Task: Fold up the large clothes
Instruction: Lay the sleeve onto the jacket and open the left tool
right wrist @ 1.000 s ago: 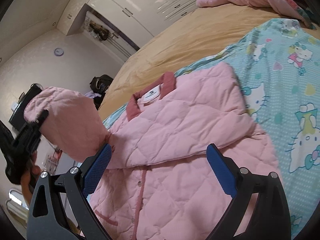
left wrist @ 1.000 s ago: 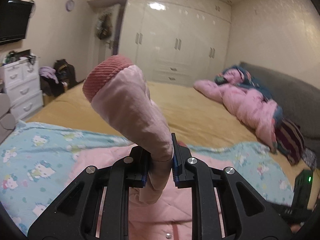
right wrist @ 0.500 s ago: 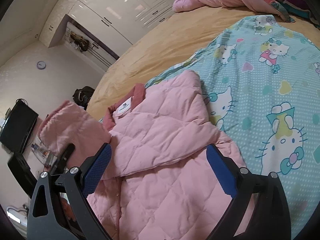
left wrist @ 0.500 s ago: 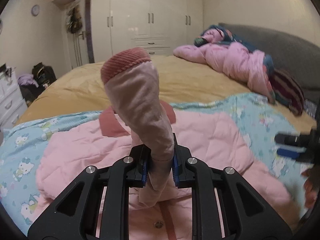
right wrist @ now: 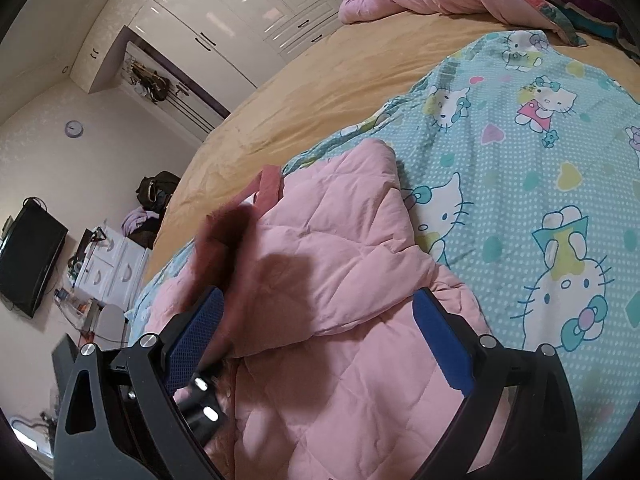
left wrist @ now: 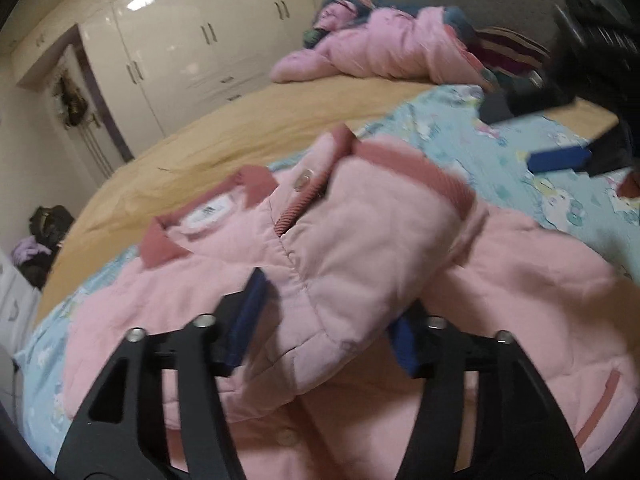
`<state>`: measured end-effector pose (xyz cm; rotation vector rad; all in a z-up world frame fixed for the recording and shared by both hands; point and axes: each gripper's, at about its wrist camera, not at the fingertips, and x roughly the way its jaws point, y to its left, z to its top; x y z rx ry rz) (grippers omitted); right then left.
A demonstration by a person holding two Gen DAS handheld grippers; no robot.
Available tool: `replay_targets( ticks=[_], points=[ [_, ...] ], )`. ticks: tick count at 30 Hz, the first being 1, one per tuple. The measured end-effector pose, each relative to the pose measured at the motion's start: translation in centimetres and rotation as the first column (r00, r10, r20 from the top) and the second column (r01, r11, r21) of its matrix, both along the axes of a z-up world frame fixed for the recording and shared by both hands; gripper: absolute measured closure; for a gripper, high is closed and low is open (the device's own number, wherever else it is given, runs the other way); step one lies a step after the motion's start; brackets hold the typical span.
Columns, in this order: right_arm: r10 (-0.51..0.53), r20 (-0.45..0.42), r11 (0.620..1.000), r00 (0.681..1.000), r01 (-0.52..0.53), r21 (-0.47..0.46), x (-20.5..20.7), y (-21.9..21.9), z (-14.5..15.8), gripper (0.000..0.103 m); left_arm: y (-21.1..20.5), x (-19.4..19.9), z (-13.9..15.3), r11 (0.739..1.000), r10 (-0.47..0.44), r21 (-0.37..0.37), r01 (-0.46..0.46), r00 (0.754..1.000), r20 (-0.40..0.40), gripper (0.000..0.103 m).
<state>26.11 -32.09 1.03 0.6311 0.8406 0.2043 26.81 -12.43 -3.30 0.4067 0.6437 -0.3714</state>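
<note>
Your left gripper (left wrist: 324, 332), jaws spread, lets the sleeve (left wrist: 360, 248) drop across the pink quilted jacket (right wrist: 340, 280) near the blanket's (right wrist: 520, 128) left edge, your right gripper (right wrist: 316, 336) gapes empty, and lengthwise folds look undone.

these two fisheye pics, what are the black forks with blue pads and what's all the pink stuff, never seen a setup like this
The black forks are hand-held grippers, one in each of a person's hands, each with a camera looking along its two fingers. One picture is from the left gripper, the other from the right gripper.

The pink thing is a quilted jacket lying on a cartoon-cat blanket spread over a bed. The job is folding it.

The left gripper's blue pads stand apart, with the jacket's sleeve lying loosely between them, its cuff over the jacket's chest. The right gripper is open and holds nothing, hovering over the jacket. Another pink coat lies further up the bed.
</note>
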Motion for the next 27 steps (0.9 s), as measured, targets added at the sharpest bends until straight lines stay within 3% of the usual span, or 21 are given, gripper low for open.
replay_targets(
  ticks=[5, 8, 10, 13, 16, 19, 23, 24, 27],
  points=[
    [0.026, 0.002, 1.000, 1.000, -0.026, 0.016, 0.6, 0.7, 0.2, 0.008, -0.4, -1.7, 0.4, 0.993, -0.105, -0.064, 0.103, 0.994, -0.042, 0.011],
    [0.067, 0.004, 0.997, 0.998, -0.067, 0.029, 1.2, 1.9, 0.3, 0.008, 1.0, -1.2, 2.5, 0.985, -0.105, -0.144, 0.095, 0.992, -0.063, 0.009],
    [0.099, -0.001, 0.992, 0.995, -0.098, 0.082, 2.0, 2.8, 0.2, 0.008, 2.9, 0.0, 3.7, 0.985, -0.035, -0.169, 0.022, 0.996, -0.077, 0.009],
    [0.144, -0.001, 0.979, 0.990, -0.142, 0.143, 3.1, 4.1, 0.0, 0.008, 8.0, 2.5, 5.1, 0.965, 0.109, -0.224, -0.135, 0.986, -0.125, 0.009],
    [0.145, -0.011, 0.982, 0.989, -0.143, 0.122, 4.8, 5.6, -0.6, 0.010, 14.2, 4.1, 5.8, 0.914, 0.238, -0.298, -0.275, 0.959, -0.155, 0.009],
    [0.132, -0.062, 0.985, 0.989, -0.123, 0.123, 6.8, 6.5, -2.2, 0.027, 19.3, 4.8, 6.4, 0.860, 0.364, -0.326, -0.393, 0.920, -0.147, 0.009],
    [0.150, -0.098, 0.982, 0.984, -0.137, 0.126, 8.2, 7.5, -3.8, 0.061, 25.1, 4.9, 6.9, 0.768, 0.466, -0.404, -0.496, 0.867, -0.178, 0.009],
    [0.157, -0.091, 0.983, 0.983, -0.146, 0.113, 8.3, 7.8, -3.9, 0.072, 26.2, 5.0, 7.1, 0.751, 0.484, -0.415, -0.514, 0.856, -0.184, 0.009],
    [0.172, -0.023, 0.984, 0.985, -0.171, 0.052, 8.3, 8.3, -2.8, 0.089, 29.9, 4.9, 7.0, 0.677, 0.523, -0.475, -0.563, 0.821, -0.228, 0.009]
  ],
)
